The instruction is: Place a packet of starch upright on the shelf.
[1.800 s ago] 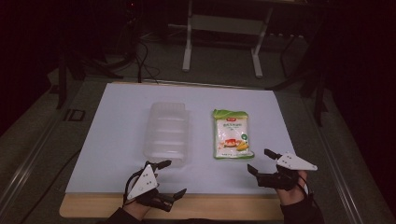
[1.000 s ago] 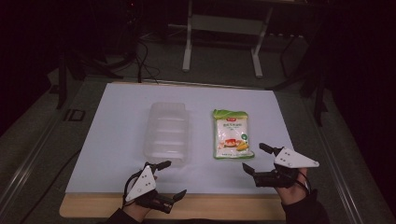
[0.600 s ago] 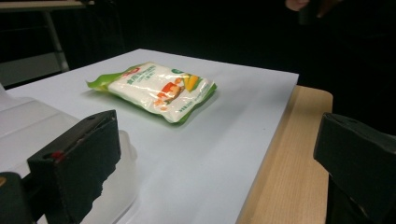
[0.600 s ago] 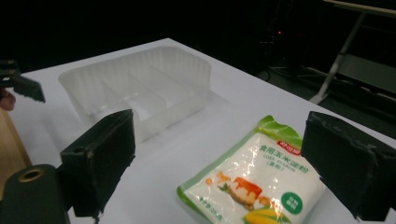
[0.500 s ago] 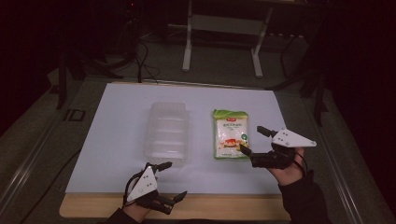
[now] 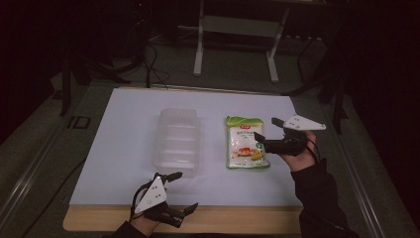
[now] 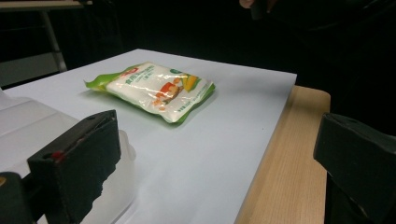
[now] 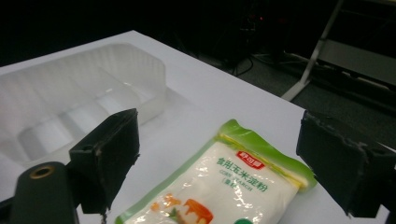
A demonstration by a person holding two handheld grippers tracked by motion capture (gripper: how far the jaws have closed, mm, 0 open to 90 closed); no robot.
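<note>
1. Moved forward since earlier: right gripper, jaws spread wide, now at right edge of starch packet, probably for a side grasp.
2. Near edge: left gripper, released, waiting.
3. Farther, centre-left: clear tray, likely the destination.

A green-edged corn starch packet lies flat, label up, beside the clear plastic tray.

clear plastic compartment tray on white table sheet, left of green-edged starch packet | right gripper at packet's right edge | left gripper before tray, near front edge
</note>
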